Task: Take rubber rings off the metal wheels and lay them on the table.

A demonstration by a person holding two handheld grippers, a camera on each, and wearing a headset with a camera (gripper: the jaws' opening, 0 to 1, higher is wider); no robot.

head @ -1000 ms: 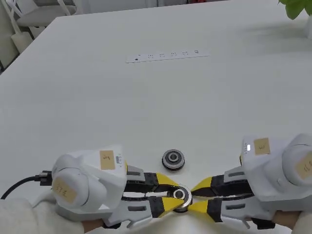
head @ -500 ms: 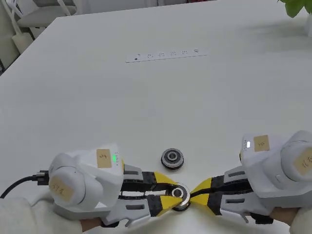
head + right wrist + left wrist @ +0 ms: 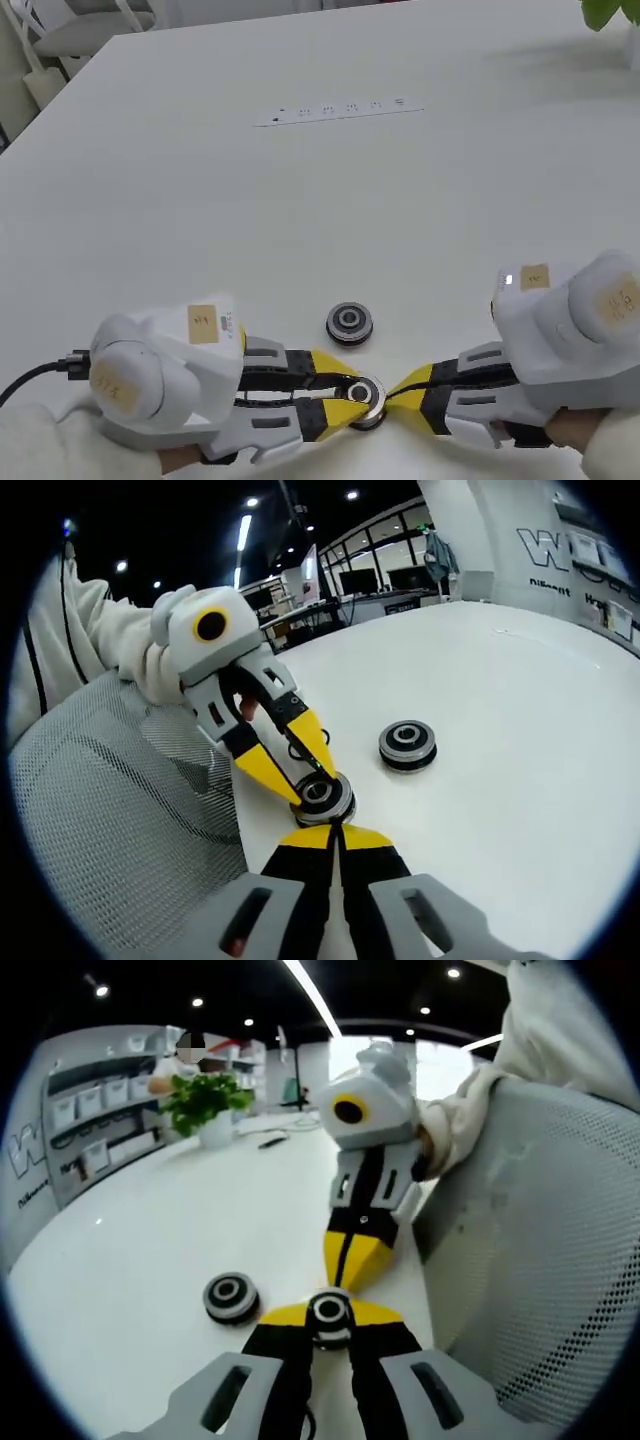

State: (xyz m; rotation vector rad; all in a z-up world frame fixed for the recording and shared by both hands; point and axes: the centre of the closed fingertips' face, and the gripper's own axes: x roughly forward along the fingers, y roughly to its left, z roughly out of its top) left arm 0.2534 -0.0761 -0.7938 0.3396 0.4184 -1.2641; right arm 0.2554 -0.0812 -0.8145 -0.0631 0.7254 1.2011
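Bottom centre, the left gripper (image 3: 357, 400) pinches a wheel (image 3: 367, 396), the right gripper (image 3: 392, 394) pressed together at its rim; ring (image 3: 300, 802) indistinct, labels (image 3: 203, 322) unreadable.

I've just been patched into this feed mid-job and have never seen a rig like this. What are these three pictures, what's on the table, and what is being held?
There is no robot arm here: a person holds a hand-held gripper in each hand. The wide picture comes from a camera on the person's head, looking down at the white table. The two round pictures come from cameras that ride on each gripper and look along its own fingers. The left gripper has its yellow-tipped fingers closed around a small metal wheel with a dark rim. The right gripper faces it, fingers shut at the wheel's edge; whether they pinch the rubber is unclear. A second wheel lies free on the table just beyond, and a power strip lies farther back.
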